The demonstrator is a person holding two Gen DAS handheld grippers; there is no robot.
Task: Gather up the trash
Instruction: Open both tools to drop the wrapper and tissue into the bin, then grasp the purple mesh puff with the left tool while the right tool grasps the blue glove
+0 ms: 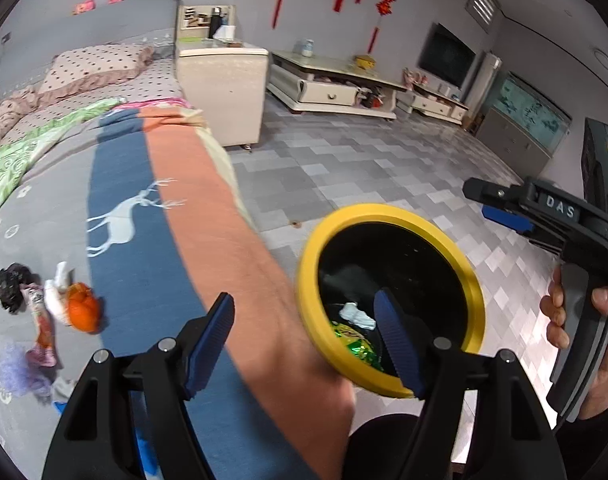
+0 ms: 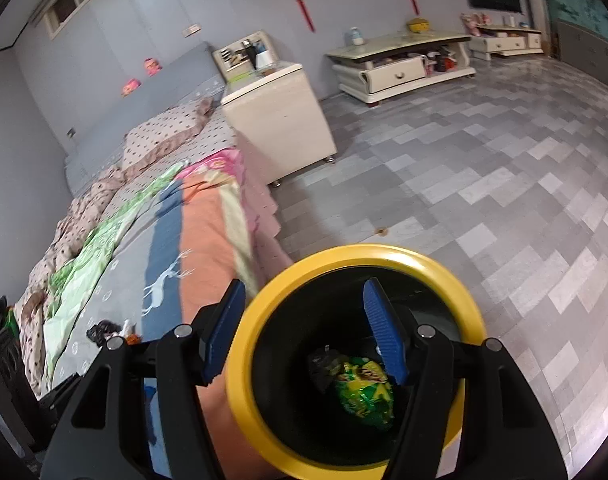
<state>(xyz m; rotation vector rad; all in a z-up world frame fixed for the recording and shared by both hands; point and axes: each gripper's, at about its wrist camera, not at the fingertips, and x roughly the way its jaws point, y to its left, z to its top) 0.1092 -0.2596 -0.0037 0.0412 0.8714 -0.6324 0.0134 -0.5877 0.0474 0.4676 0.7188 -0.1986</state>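
A black bin with a yellow rim (image 1: 384, 210) (image 2: 368, 252) stands on the floor beside the bed. Inside it lie a green wrapper (image 1: 356, 344) (image 2: 364, 396) and a white tissue (image 1: 358, 314). My left gripper (image 1: 304, 300) is open and holds nothing; its right finger hangs over the bin mouth. My right gripper (image 2: 304, 286) (image 1: 490, 204) is open too, with one finger outside the rim and one over the bin, and nothing is pressed between them. More trash lies on the bed: an orange piece (image 1: 79, 308), a black bag (image 1: 9, 286) (image 2: 101, 330), wrappers and tissue.
The bed (image 1: 143, 200) with its deer-pattern blanket fills the left side. A cream cabinet (image 1: 223, 92) stands at the bed's head, and a low TV stand (image 1: 332, 84) runs along the far wall. A small scrap (image 1: 295, 223) lies on the grey tiled floor (image 2: 504, 200).
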